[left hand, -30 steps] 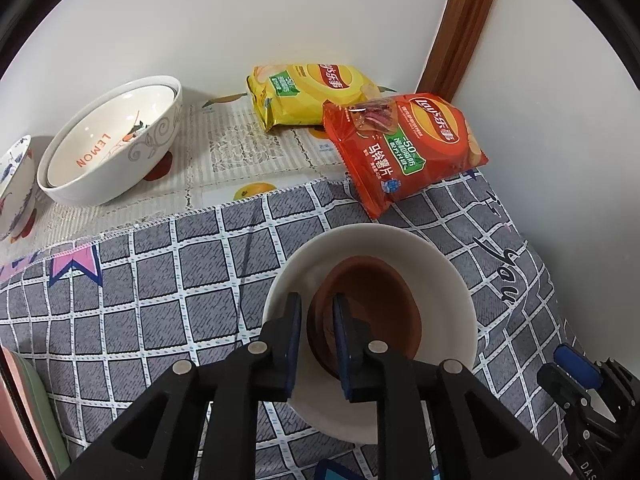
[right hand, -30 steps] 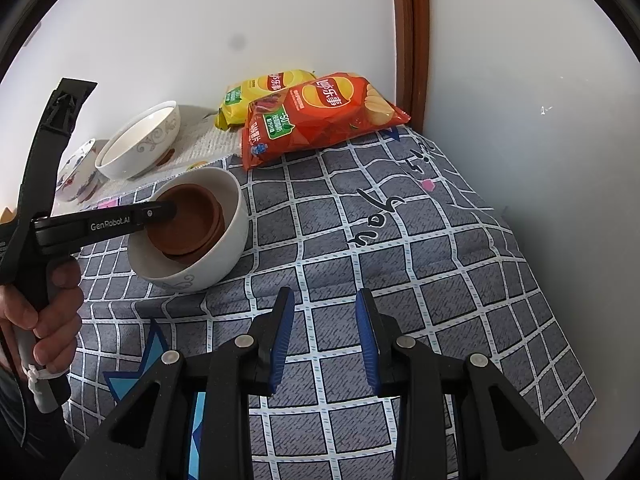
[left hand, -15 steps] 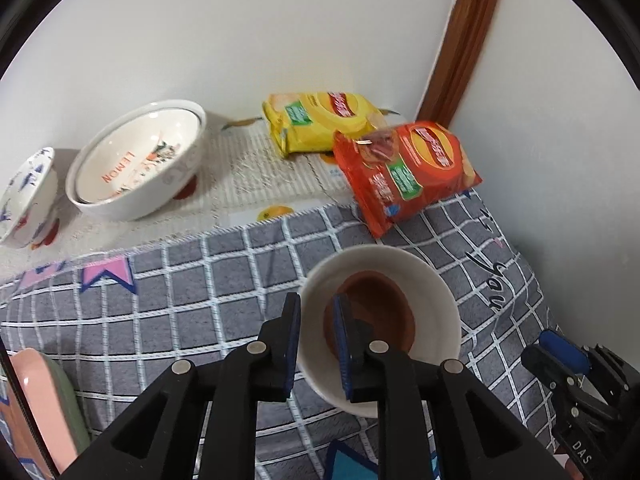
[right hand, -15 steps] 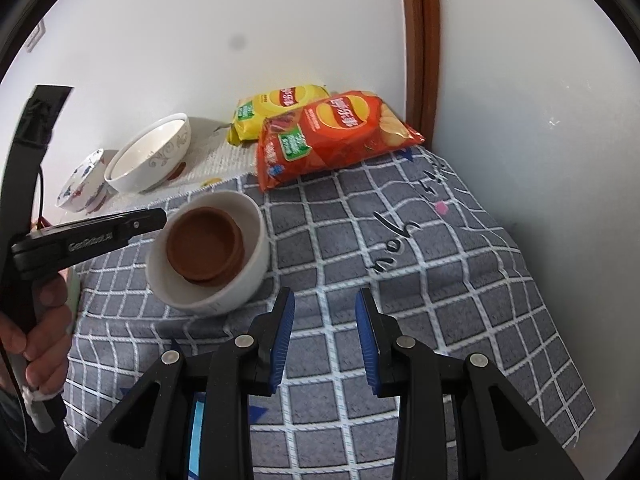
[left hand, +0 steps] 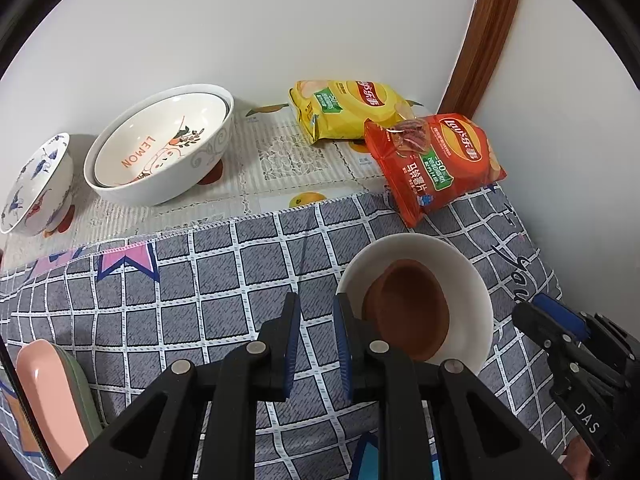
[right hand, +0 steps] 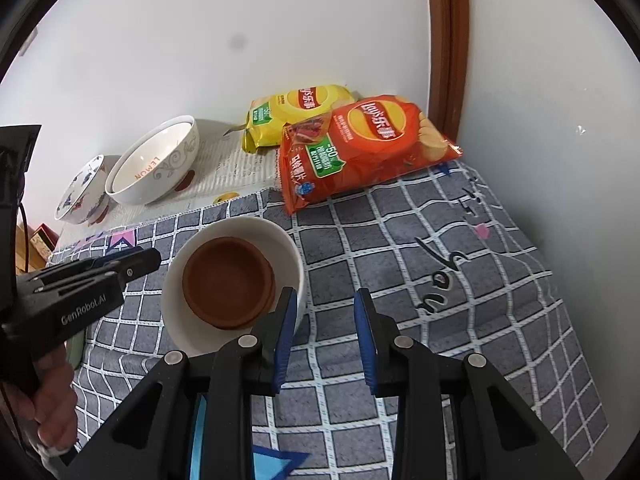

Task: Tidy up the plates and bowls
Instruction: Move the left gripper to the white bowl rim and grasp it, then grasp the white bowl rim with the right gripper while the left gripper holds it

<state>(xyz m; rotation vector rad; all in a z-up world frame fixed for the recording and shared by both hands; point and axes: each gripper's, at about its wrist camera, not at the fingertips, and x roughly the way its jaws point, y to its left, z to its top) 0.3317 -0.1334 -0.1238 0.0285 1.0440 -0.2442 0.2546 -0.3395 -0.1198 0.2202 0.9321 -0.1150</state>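
A white bowl point(left hand: 468, 280) with a brown bowl point(left hand: 412, 312) nested inside sits on the grey checked cloth; both also show in the right wrist view, the white bowl point(right hand: 280, 240) and the brown bowl point(right hand: 228, 280). My left gripper point(left hand: 316, 312) is open and empty, just left of the white bowl. My right gripper point(right hand: 324, 312) is open and empty, at the bowl's right rim. A white "LEMON" bowl point(left hand: 160, 152) and a blue-patterned bowl point(left hand: 36, 184) stand at the back left. Pink and green plates point(left hand: 52, 400) stand on edge at the left.
A yellow chip bag point(left hand: 348, 112) and a red chip bag point(left hand: 436, 164) lie at the back right by the wall corner and a wooden door frame point(left hand: 488, 36). Walls close the back and right.
My left gripper has pulled back and left, away from the brown bowl it was over, leaving it in the white bowl. My right gripper has moved closer to the white bowl.
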